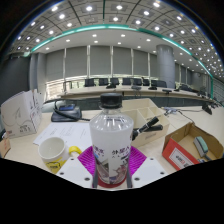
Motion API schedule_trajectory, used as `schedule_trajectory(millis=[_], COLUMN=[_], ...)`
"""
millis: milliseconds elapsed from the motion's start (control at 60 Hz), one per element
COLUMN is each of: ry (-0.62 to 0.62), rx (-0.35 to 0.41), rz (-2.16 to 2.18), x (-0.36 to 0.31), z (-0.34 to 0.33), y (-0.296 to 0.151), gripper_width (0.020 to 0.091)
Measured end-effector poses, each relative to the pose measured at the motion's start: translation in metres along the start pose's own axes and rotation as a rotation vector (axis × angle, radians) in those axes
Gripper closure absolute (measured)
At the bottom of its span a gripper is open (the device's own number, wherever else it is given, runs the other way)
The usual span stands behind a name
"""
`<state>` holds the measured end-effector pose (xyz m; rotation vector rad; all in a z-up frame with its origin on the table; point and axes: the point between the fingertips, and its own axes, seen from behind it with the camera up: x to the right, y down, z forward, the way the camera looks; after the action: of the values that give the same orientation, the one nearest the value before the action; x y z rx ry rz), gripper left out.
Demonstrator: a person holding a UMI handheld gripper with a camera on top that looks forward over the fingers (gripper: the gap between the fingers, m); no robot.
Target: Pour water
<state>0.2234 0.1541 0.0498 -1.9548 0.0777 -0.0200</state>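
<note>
Bottle of clear plastic with a white cap and a pink-and-white label (111, 140): it is standing upright between the two fingers of my gripper (111, 170), and I am holding it there, with the magenta pads (88, 160) lying close against its lower sides. Whether both pads are pressing on it, I cannot tell for certain, since the bottle's base is hiding the contact. Just left of the bottle, a small yellow cup with a white rim (54, 152) is sitting on the pale wooden table (30, 148). Right of the bottle, an open cardboard box with a red-and-white packet inside (190, 148) is lying on the same surface. Behind the bottle to the left, a black desk telephone (66, 110) is resting beside a white carton (22, 112), with white paper sheets (62, 131) spreading between the telephone and the bottle. Behind the bottle to the right, a dark handled tool (150, 124) is lying on a flat brown board. Beyond the bottle, rows of dark office chairs (130, 84) are standing before long windows.
</note>
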Motion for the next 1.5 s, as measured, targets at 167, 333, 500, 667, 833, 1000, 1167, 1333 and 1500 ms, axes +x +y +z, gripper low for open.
schedule_trajectory(millis=[167,333,500,667,833,1000,1167,1333,1500], ry=[-0.008,-0.021,0.003,0.077,0.087,0.104,0.093,0.12,0.118], rx=[0.03,-0.002,-0.038,-0.132,-0.219,-0.311,-0.378,-0.379,-0.383], rz=[-0.017,-0.016,0.006,0.023,0.036,0.077,0.072,-0.005,-0.049], x=[-0.002,-0.003,-0.006,-0.017,-0.069,-0.126,-0.169,-0.179,-0.183], z=[-0.003,-0.011,-0.043,-0.11,-0.209,-0.298,-0.35,-0.37,-0.376], y=[0.001,0.003,-0.01,-0.021,-0.031,-0.018,0.008,0.013,0.01], gripper_width=[0.0663,0.0478,0.0242,0.0243,0.0245,0.0243,0.0243,0.0241,0.0242])
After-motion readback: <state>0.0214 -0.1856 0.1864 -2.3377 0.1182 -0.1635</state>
